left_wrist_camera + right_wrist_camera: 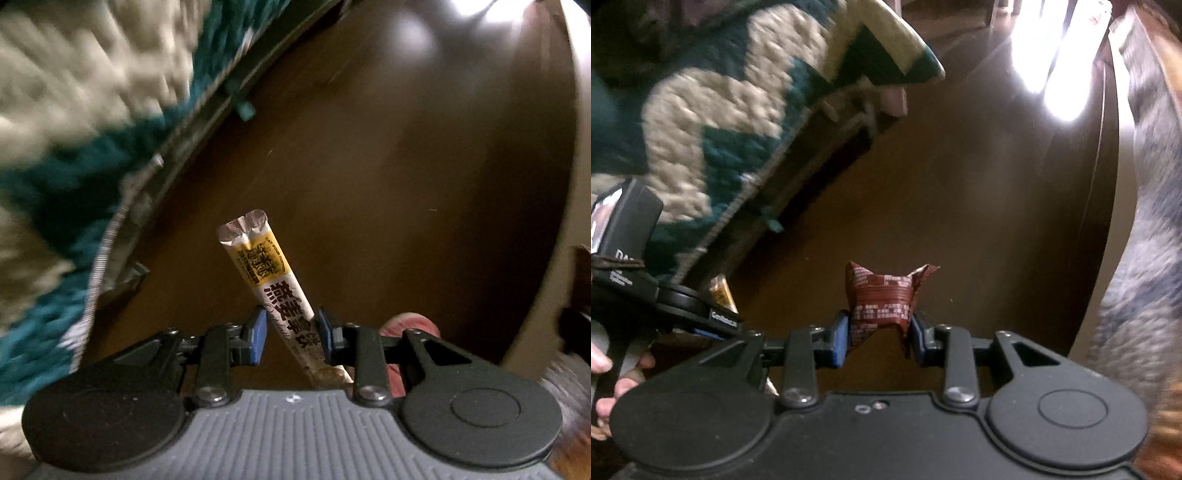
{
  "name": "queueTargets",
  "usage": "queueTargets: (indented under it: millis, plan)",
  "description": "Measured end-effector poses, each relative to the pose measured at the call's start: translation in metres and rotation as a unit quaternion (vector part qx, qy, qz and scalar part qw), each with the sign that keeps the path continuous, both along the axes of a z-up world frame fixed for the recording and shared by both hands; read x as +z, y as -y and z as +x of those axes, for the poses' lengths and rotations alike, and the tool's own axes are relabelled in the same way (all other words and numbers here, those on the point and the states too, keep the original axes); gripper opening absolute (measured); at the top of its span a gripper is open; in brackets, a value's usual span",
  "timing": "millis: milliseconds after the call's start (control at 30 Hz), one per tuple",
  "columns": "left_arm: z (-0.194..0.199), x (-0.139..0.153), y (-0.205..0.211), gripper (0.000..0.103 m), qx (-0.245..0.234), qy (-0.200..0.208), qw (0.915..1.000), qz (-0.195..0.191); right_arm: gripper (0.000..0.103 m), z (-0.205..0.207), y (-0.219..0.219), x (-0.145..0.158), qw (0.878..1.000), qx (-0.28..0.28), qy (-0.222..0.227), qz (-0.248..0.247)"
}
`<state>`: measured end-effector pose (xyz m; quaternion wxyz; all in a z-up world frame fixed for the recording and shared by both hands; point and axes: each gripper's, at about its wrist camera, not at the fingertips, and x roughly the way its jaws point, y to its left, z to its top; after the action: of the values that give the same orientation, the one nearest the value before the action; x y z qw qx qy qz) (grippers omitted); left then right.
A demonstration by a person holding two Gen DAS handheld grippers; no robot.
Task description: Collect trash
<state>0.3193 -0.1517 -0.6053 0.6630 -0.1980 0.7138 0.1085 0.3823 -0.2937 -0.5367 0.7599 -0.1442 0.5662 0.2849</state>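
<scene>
Dark brown floor (pixel 406 184) fills both wrist views, glare patches at the far right. A teal-and-cream knitted blanket (pixel 74 110) hangs over a low edge along the left, blurred.

Left gripper (pixel 290 334): blue pads pressed onto a long stick packet (pixel 273 291), held clear of the floor. The packet slants from near right to far left between the pads, its crimped silver end pointing away. Print: a yellow panel with a dark emblem, too small to read, then large black Chinese characters, "燕麦" legible. A pink-red rounded object (pixel 406 323) sits just behind the right finger; identity unclear.

Right gripper (pixel 879 334): pads pinching a crumpled dark red wrapper (pixel 882 299) at its lower half; two twisted corners stick up beyond the fingertips. White print on it is too small to read.

In the right wrist view the left gripper appears at the near left, a hand (pixel 613 376) around its handle, the packet's yellow end beside it. Blurred grey fabric (pixel 1145 258) lies along the right.
</scene>
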Motion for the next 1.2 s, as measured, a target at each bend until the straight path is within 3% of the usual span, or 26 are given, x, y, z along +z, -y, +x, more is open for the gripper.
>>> queueTargets:
  millis: [300, 433, 567, 733, 833, 933, 1033, 1200]
  plan:
    - [-0.012, 0.190, -0.031, 0.029, -0.022, 0.075, 0.9969, 0.000, 0.032, -0.017, -0.044, 0.160, 0.998, 0.052, 0.015, 0.010]
    - [-0.020, 0.270, -0.055, 0.029, -0.005, 0.095, 0.9955, 0.001, 0.032, -0.024, -0.071, 0.229, 0.995, 0.088, 0.036, 0.017]
    - [-0.027, 0.339, -0.080, 0.029, 0.005, 0.132, 0.9912, 0.002, 0.032, -0.022, -0.088, 0.297, 0.993, 0.091, 0.034, 0.060]
    - [-0.036, 0.412, -0.101, 0.025, 0.008, 0.192, 0.9814, 0.004, 0.033, -0.028, -0.110, 0.370, 0.986, 0.122, 0.074, 0.082]
    - [-0.043, 0.443, -0.117, 0.022, 0.014, 0.232, 0.9724, 0.015, 0.033, -0.035, -0.123, 0.401, 0.981, 0.140, 0.096, 0.089]
    - [-0.050, 0.473, -0.143, 0.021, 0.035, 0.262, 0.9629, 0.052, 0.033, -0.040, -0.139, 0.415, 0.978, 0.162, 0.100, 0.090]
    - [-0.057, 0.480, -0.167, 0.021, 0.051, 0.256, 0.9641, 0.047, 0.033, -0.042, -0.153, 0.418, 0.975, 0.179, 0.106, 0.081]
    - [-0.064, 0.462, -0.162, 0.021, 0.015, 0.225, 0.9734, 0.038, 0.033, -0.045, -0.146, 0.407, 0.978, 0.169, 0.098, 0.071]
